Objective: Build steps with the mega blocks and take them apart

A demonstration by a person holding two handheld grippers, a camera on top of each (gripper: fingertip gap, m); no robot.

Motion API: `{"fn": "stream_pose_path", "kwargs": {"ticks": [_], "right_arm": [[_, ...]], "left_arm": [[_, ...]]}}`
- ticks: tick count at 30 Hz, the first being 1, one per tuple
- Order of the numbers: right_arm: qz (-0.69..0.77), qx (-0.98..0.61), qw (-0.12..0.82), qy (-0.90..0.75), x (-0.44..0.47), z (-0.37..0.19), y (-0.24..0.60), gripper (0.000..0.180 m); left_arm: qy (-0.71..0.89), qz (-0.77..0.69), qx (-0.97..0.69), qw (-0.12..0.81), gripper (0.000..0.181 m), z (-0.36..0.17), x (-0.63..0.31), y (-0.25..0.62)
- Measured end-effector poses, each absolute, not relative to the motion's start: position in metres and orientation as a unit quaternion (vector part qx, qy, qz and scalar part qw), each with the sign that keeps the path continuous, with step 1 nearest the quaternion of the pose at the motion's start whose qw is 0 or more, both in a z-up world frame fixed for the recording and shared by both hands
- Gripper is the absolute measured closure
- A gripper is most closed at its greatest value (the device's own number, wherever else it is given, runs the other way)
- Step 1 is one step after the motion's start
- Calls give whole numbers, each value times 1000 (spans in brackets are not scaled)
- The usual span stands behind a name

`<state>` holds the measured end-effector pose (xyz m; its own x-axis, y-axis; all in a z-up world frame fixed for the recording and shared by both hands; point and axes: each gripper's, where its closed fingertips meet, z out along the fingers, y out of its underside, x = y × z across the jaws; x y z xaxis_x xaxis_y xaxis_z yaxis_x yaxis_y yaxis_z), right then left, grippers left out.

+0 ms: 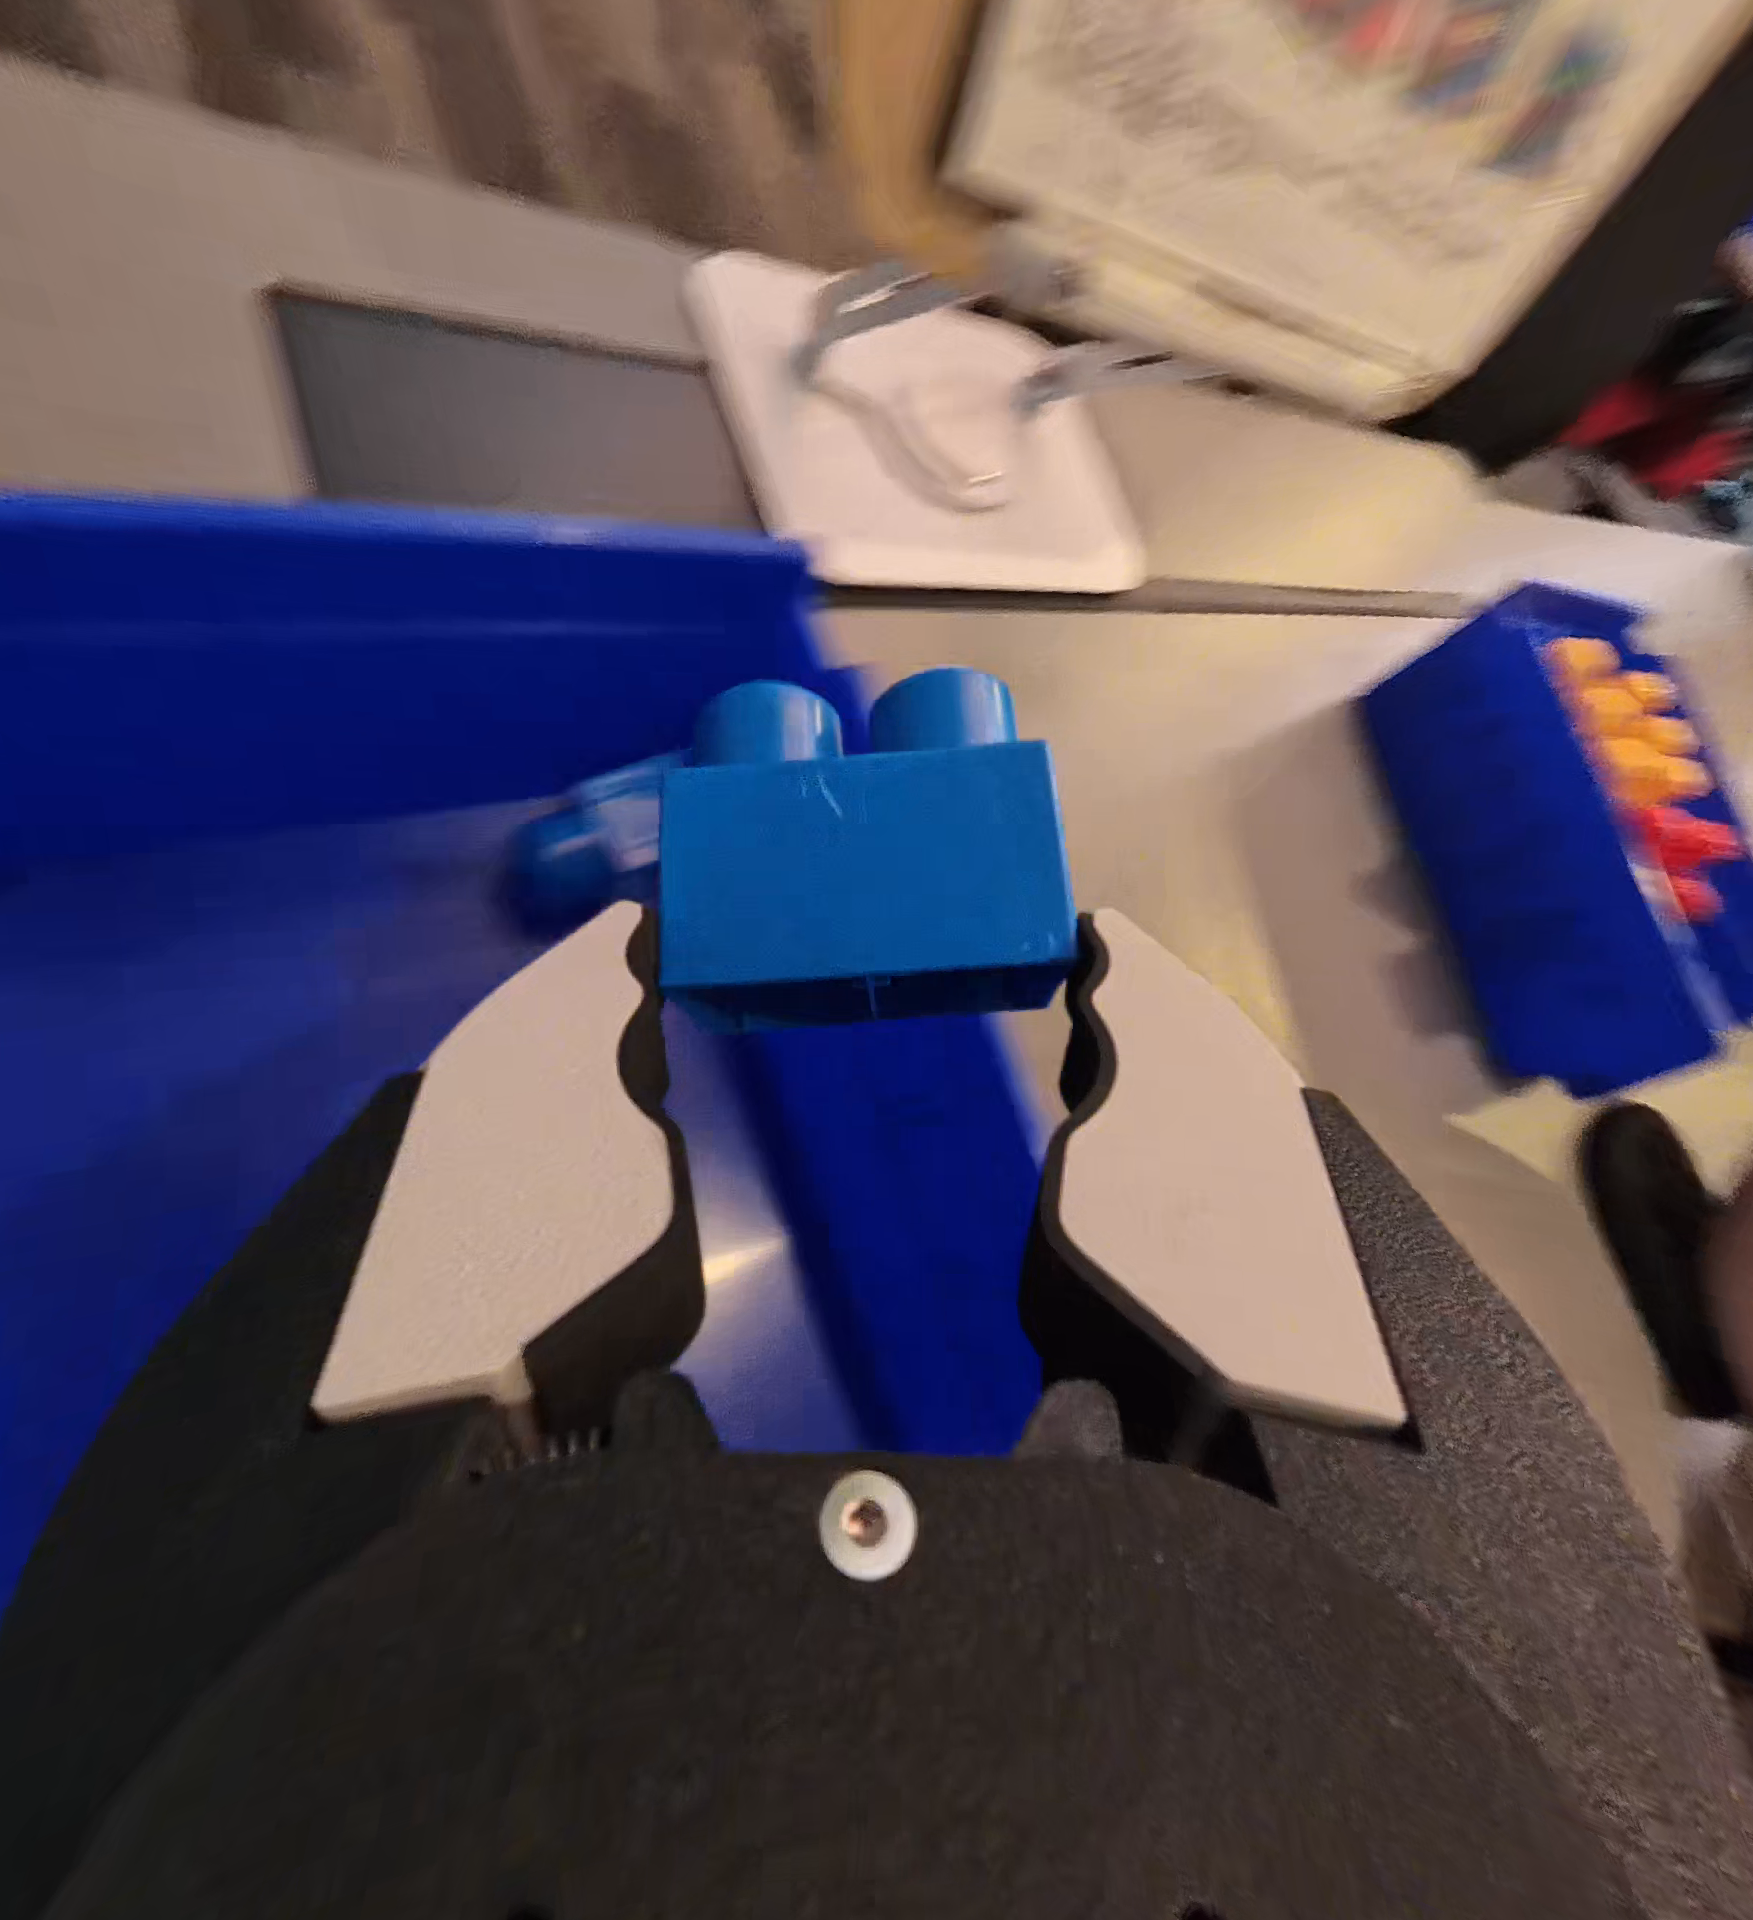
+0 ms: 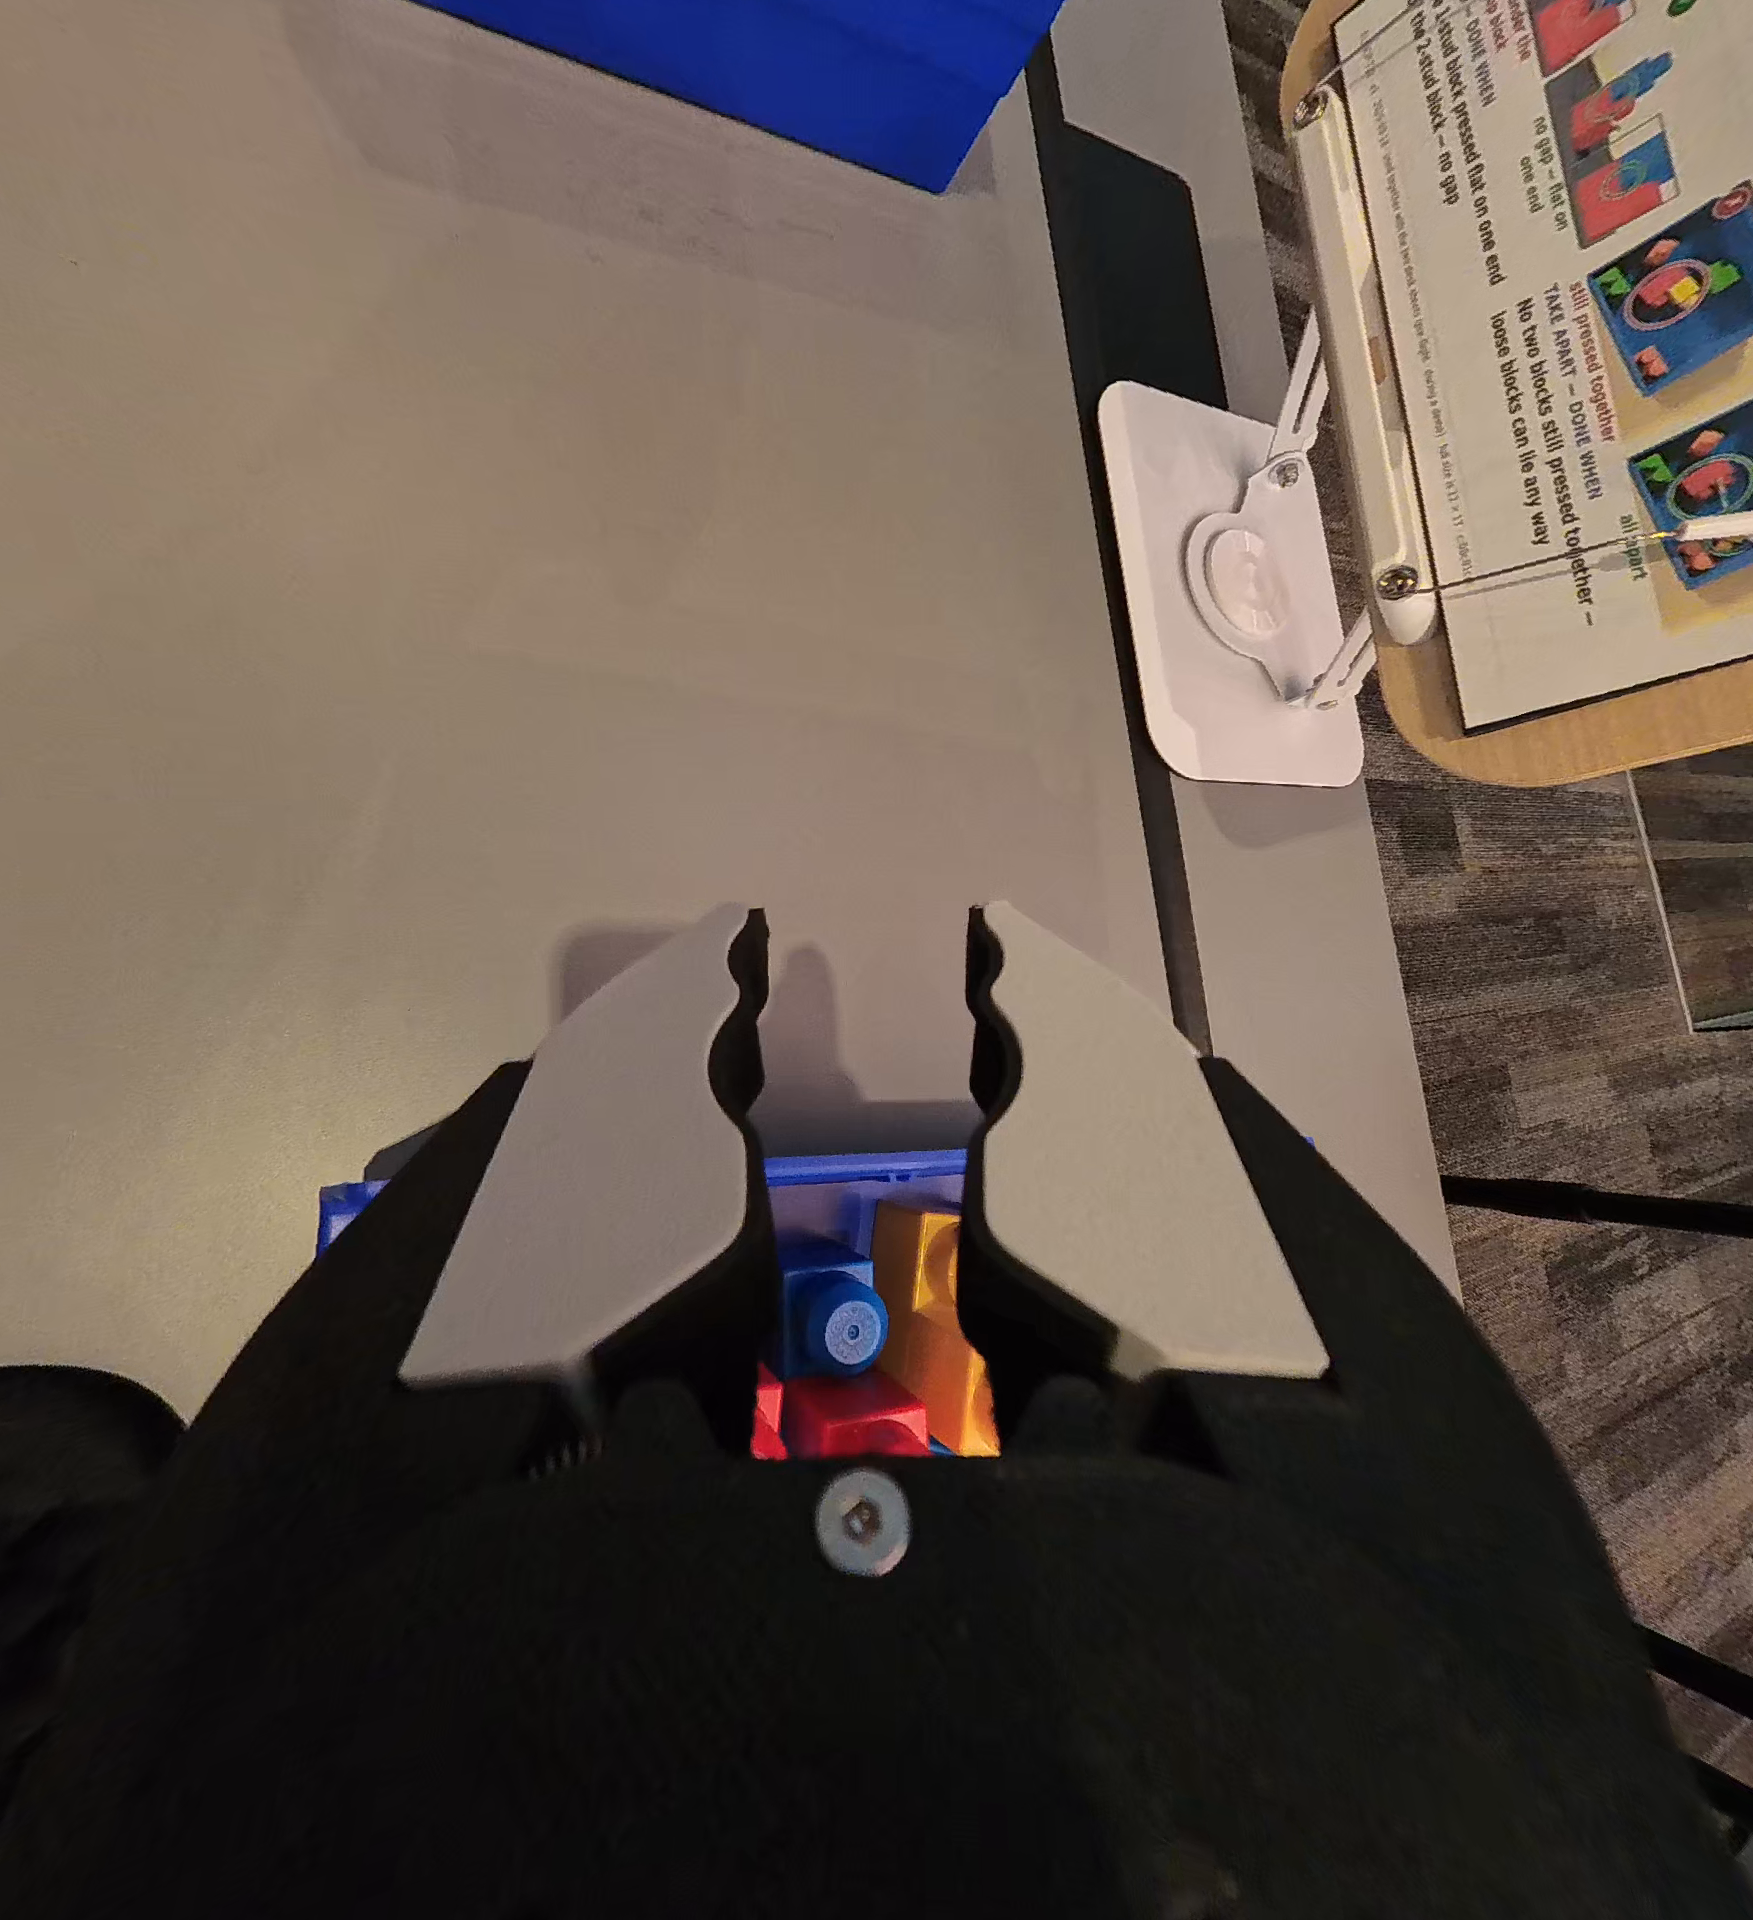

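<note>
Your left tongs (image 1: 864,961) are clamped on a blue two-stud block (image 1: 856,873), pinching its lower end faces between the fingertips; the block sits level with its studs pointing up and away from you, and its hollow underside shows between the tips. Below and to the left of those tongs lies a large blue bin (image 1: 228,831), and just behind the held block, on its left, a second blue piece (image 1: 581,831) shows only as a blur, so you cannot tell its shape or whether it touches. Off to the right of the left tongs a smaller blue tray (image 1: 1537,894) holds orange and red blocks, smeared by motion. Your right tongs (image 2: 867,925) hold nothing, their fingers parted by a moderate gap, hanging over the bare grey tabletop (image 2: 436,571). Beneath their base, seen through the gap, the small tray's rim (image 2: 851,1166) frames a blue block (image 2: 836,1314) with its stud facing the camera, an orange block (image 2: 929,1309) just right of it, and a red block (image 2: 851,1418) nearer you. Ahead and to the right of the right tongs a white stand base (image 2: 1225,623) sits at the table's edge, with a printed instruction sheet (image 2: 1578,364) on a wooden board beyond it.
</note>
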<state>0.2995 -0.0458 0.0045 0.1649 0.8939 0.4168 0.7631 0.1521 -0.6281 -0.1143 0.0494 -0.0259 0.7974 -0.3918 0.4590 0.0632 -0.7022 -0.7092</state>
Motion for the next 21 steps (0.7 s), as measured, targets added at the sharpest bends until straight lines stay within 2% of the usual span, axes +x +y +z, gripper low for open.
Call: {"fn": "stream_pose_path", "kwargs": {"ticks": [3, 5, 11, 17, 21], "right_arm": [[78, -644, 406, -643, 299, 5, -46, 142], [73, -645, 404, -645, 301, 5, -46, 142], [65, -652, 399, -641, 308, 3, -47, 142], [54, -656, 386, -646, 313, -1, -48, 142], [50, -664, 376, -644, 317, -6, -46, 142]], "left_arm": [[188, -314, -841, 398, 105, 10, -57, 25], [247, -297, -830, 402, 105, 12, -10, 11], [379, -183, -825, 377, 106, -65, 100, -9], [404, -125, -841, 337, 106, -126, 112, -7], [401, -139, -847, 321, 106, -142, 112, -5]]}}
